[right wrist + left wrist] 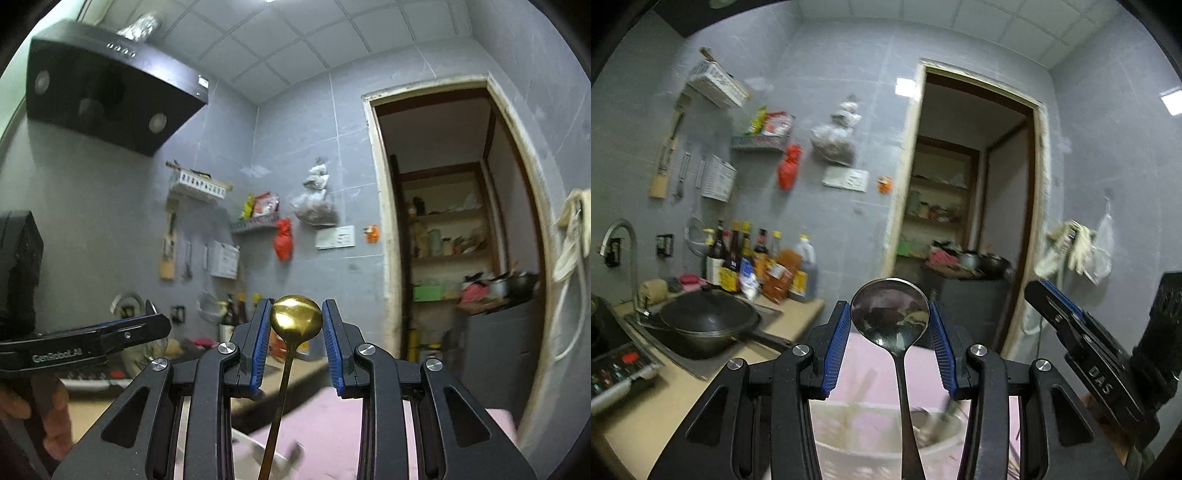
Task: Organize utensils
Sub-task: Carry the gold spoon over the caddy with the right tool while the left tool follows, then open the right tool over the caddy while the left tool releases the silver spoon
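In the left wrist view my left gripper (890, 314) is shut on a silver spoon (890, 314): the blue pads (836, 343) press the sides of its bowl, and its handle hangs down into a white container (886, 450) that holds several other utensils. In the right wrist view my right gripper (295, 321) is shut on a gold spoon (295, 319) by its bowl, with the handle pointing down. The right gripper (1082, 347) also shows at the right of the left wrist view. The left gripper (88, 343) shows at the left of the right wrist view.
A pink surface (864, 354) lies under the container. A black wok (705, 321) sits in the sink at the left, with sauce bottles (757, 266) behind it and a stove (613, 369) beside it. A range hood (107, 88) hangs above. An open doorway (971, 206) is ahead.
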